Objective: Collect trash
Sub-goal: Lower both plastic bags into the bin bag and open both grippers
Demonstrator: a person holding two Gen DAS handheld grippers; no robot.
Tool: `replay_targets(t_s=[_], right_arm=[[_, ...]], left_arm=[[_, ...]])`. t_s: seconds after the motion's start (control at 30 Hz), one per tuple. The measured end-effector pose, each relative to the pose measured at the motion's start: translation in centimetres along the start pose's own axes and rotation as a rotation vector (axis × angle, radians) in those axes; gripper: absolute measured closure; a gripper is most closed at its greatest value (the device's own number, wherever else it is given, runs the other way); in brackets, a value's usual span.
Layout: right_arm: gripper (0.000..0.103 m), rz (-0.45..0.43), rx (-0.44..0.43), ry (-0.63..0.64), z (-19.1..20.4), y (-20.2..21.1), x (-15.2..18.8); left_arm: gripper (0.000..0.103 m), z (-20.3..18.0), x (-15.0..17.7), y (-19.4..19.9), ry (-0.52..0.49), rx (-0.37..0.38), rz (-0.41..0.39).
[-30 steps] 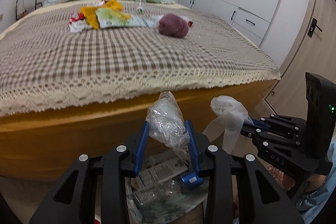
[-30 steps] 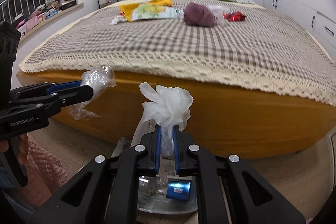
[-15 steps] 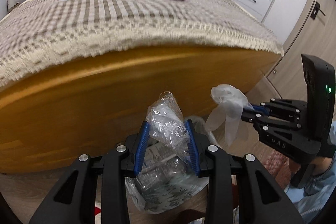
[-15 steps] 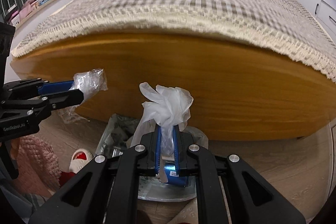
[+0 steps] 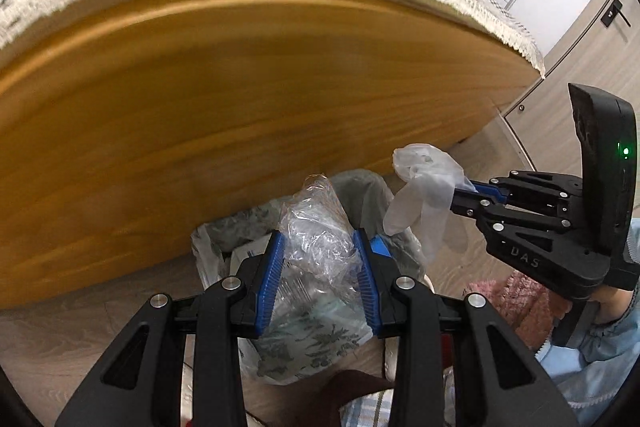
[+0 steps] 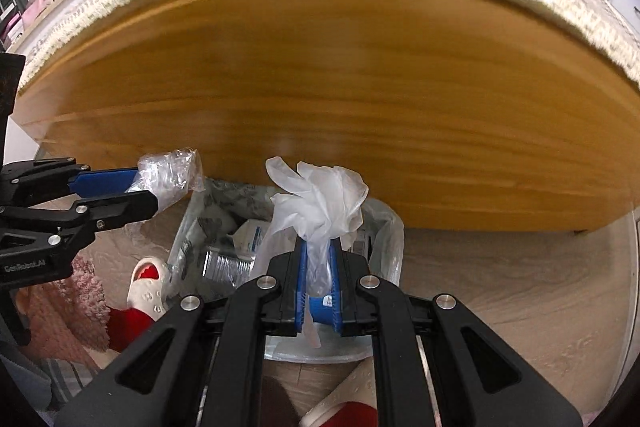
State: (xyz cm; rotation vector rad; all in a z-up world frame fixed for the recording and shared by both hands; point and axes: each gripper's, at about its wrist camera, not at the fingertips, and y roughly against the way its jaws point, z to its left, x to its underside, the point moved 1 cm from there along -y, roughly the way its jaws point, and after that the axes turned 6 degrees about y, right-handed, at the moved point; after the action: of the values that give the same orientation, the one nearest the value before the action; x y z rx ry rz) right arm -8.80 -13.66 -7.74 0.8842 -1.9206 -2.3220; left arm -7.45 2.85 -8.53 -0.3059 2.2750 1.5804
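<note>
Both loads hang above the lined trash bin by the bed: left gripper clamps crumpled clear plastic, right gripper pinches a white disposable glove, so next both jaws should part to drop them in.

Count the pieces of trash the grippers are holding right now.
2. The left gripper clamps a crumpled clear plastic wrapper; the right gripper clamps a white disposable glove. Both hang over the lined trash bin, which already holds more, partly hidden.
</note>
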Motion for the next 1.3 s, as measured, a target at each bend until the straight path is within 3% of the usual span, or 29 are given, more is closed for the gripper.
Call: replay_targets(t_s=[0.37, 0.57, 0.9, 1.3], right_arm=[[0.093, 0.144, -0.062, -0.103, -1.9, -3.5, 0.6], [0.093, 0.197, -0.078, -0.122, -1.4, -6.0, 0.5], [0.093, 0.245, -0.085, -0.148, -1.1, -9.5, -0.6], [0.093, 0.256, -0.085, -0.080, -0.4, -9.3, -1.4]], left_arm=[[0.070, 0.4, 0.3, -3.5, 0.082, 0.032, 0.148], [0.070, 1.2, 0.7, -5.5, 0.116, 0.010, 0.210], [0.070, 2.9, 1.4, -8.5, 0.132, -0.060, 0.253], [0.069, 3.4, 1.2, -10.4, 0.132, -0.123, 0.267]])
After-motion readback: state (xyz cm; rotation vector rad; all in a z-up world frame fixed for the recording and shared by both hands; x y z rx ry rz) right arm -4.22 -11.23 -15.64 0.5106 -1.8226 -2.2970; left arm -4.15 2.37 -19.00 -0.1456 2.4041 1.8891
